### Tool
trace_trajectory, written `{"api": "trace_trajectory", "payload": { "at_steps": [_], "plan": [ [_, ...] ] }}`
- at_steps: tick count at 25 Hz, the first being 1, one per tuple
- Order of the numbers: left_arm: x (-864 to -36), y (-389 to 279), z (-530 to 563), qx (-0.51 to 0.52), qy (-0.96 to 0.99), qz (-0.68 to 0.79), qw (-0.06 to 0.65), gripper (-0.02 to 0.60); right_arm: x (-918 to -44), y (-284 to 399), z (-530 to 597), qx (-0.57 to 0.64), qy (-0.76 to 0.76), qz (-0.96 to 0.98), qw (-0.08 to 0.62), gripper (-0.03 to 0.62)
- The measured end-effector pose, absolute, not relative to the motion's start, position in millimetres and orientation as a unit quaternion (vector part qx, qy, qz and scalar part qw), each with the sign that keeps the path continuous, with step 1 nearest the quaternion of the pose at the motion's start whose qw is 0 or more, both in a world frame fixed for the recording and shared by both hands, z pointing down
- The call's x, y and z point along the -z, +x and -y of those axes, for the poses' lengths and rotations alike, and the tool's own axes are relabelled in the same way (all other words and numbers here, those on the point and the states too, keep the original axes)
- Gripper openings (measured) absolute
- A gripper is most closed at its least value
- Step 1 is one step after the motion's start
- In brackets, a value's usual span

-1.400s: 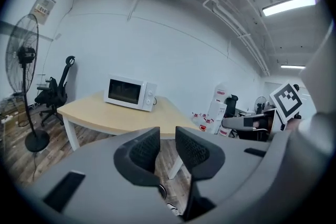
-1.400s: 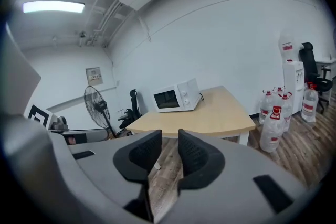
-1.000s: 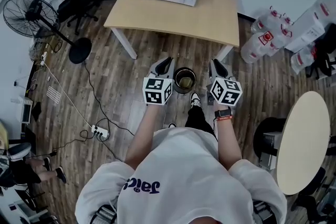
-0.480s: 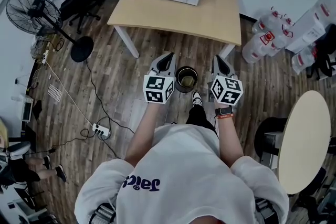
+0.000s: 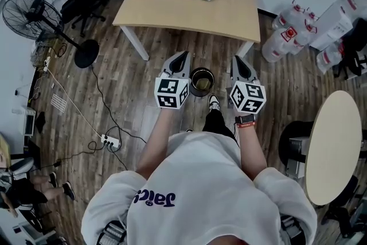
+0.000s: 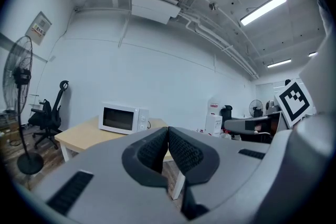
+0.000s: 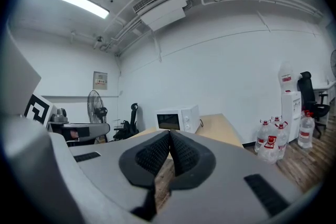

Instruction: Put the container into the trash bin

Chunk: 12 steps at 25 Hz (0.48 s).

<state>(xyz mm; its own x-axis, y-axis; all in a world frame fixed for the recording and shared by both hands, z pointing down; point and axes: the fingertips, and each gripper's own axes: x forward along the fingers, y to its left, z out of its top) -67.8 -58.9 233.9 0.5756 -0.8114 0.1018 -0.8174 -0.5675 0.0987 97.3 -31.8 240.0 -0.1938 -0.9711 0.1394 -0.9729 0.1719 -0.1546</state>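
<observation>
Presently left tool [image 5: 182, 55] and right tool [image 5: 236, 59] both clenched, empty, either side of trash bin [image 5: 201, 82] on floor.

Left tongs [image 5: 183, 55] and right tongs [image 5: 235, 59] both fully closed, pads pressed together, nothing gripped. They're side by side in front of the torso, well apart, pointing forward and roughly level. Left forearm [image 5: 153, 140] and right forearm [image 5: 250, 146] bare, extended, roughly parallel.
</observation>
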Motion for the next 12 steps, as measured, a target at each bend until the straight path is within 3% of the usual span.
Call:
{"api": "trace_trajectory", "payload": {
  "at_steps": [12],
  "plan": [
    [-272.3,-59.2,59.8,-0.002,0.887,0.449,0.110,0.020,-281.8,100.6,39.8,-0.147,0.603,0.784,0.014,0.014]
  ]
}}
